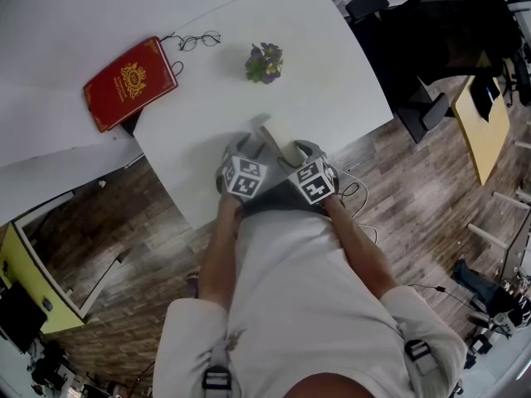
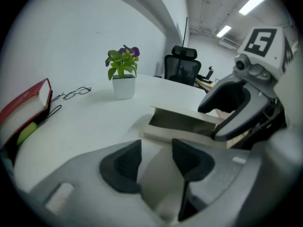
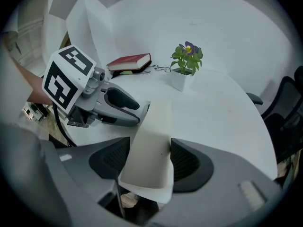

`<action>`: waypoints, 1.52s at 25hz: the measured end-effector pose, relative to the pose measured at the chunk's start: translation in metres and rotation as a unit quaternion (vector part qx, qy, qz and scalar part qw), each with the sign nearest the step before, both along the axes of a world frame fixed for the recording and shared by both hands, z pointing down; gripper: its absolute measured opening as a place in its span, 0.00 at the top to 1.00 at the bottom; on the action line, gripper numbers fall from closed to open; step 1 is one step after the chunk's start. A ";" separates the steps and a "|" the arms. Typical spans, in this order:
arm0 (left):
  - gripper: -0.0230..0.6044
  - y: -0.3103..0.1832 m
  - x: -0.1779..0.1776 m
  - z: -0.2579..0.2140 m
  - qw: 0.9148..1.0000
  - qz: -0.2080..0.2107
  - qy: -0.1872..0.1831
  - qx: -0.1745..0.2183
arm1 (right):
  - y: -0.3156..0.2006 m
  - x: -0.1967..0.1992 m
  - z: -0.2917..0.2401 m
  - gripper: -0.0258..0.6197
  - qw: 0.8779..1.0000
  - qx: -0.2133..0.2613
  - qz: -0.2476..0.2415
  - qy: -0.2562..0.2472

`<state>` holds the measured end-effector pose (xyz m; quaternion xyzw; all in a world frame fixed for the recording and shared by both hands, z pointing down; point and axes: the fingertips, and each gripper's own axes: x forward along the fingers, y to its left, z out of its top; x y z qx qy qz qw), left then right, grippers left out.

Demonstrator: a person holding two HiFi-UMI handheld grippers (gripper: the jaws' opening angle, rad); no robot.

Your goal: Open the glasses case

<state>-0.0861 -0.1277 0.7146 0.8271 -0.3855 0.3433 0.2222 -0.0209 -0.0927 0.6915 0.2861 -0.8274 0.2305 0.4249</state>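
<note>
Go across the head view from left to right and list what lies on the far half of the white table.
red book → eyeglasses → potted plant with purple flowers

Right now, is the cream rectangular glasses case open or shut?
Open: case lid lifted off the base, interior visible in left gripper view.

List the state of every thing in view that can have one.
case: partly open, lid lifted
left gripper: jaws shut on case
right gripper: jaws shut on case lid
glasses: unfolded, lying on table
book: closed, lying flat
plant: upright
</note>
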 end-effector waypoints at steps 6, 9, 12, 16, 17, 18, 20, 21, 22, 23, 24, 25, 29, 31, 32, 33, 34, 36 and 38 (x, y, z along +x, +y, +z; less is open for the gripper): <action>0.64 -0.001 -0.001 -0.002 1.000 -0.002 -0.003 -0.001 | -0.002 0.002 -0.003 0.57 1.000 0.003 0.002 -0.004; 0.64 -0.001 -0.001 -0.001 1.000 -0.002 -0.002 -0.001 | -0.003 0.003 -0.006 0.59 1.000 0.006 0.002 -0.006; 0.64 -0.001 0.000 -0.002 1.000 -0.002 -0.002 0.002 | -0.003 0.005 -0.008 0.61 1.000 0.008 0.002 -0.008; 0.64 -0.001 0.000 -0.002 1.000 -0.002 -0.003 0.001 | -0.004 0.007 -0.010 0.63 1.000 0.009 0.004 -0.011; 0.64 -0.001 0.000 -0.002 1.000 -0.002 -0.003 0.002 | -0.004 0.008 -0.011 0.64 1.000 0.009 0.005 -0.012; 0.64 -0.002 0.000 -0.002 1.000 -0.002 -0.002 0.004 | -0.005 0.009 -0.011 0.65 1.000 0.010 0.006 -0.013; 0.64 -0.002 0.000 -0.002 1.000 -0.003 -0.003 0.007 | -0.006 0.010 -0.013 0.68 1.000 0.011 0.009 -0.015; 0.64 -0.002 0.000 -0.002 1.000 -0.003 -0.003 0.006 | -0.006 0.011 -0.014 0.69 1.000 0.012 0.011 -0.016; 0.64 -0.002 0.000 -0.001 1.000 -0.003 -0.004 0.004 | -0.007 0.012 -0.015 0.71 1.000 0.013 0.012 -0.018; 0.64 -0.001 0.000 0.000 1.000 -0.004 -0.004 0.002 | -0.008 0.012 -0.016 0.72 1.000 0.014 0.013 -0.019; 0.64 -0.001 0.000 0.001 1.000 -0.004 -0.003 0.000 | -0.008 0.012 -0.017 0.72 1.000 0.014 0.013 -0.020; 0.64 -0.001 0.000 0.001 1.000 -0.005 -0.003 0.001 | -0.008 0.012 -0.017 0.73 1.000 0.013 0.014 -0.021; 0.64 -0.001 0.000 0.001 1.000 -0.006 -0.003 0.003 | -0.010 0.014 -0.019 0.76 0.999 0.013 0.017 -0.023; 0.64 -0.001 0.000 0.000 1.000 -0.006 -0.004 0.001 | -0.011 0.016 -0.019 0.77 0.999 0.013 0.019 -0.025; 0.64 -0.001 0.000 0.000 1.000 -0.005 -0.005 0.001 | -0.011 0.017 -0.020 0.77 0.999 0.013 0.020 -0.025; 0.64 -0.001 0.000 0.000 1.000 -0.005 -0.005 0.000 | -0.012 0.017 -0.020 0.78 0.999 0.012 0.020 -0.026; 0.64 -0.001 0.000 0.000 1.000 -0.005 -0.005 0.000 | -0.012 0.018 -0.020 0.78 0.999 0.012 0.021 -0.027; 0.64 -0.002 0.000 0.000 1.000 -0.005 -0.005 0.001 | -0.013 0.018 -0.020 0.79 0.999 0.012 0.022 -0.029; 0.64 -0.002 0.000 0.001 1.000 -0.006 -0.005 0.005 | -0.015 0.019 -0.020 0.80 0.999 0.014 0.025 -0.030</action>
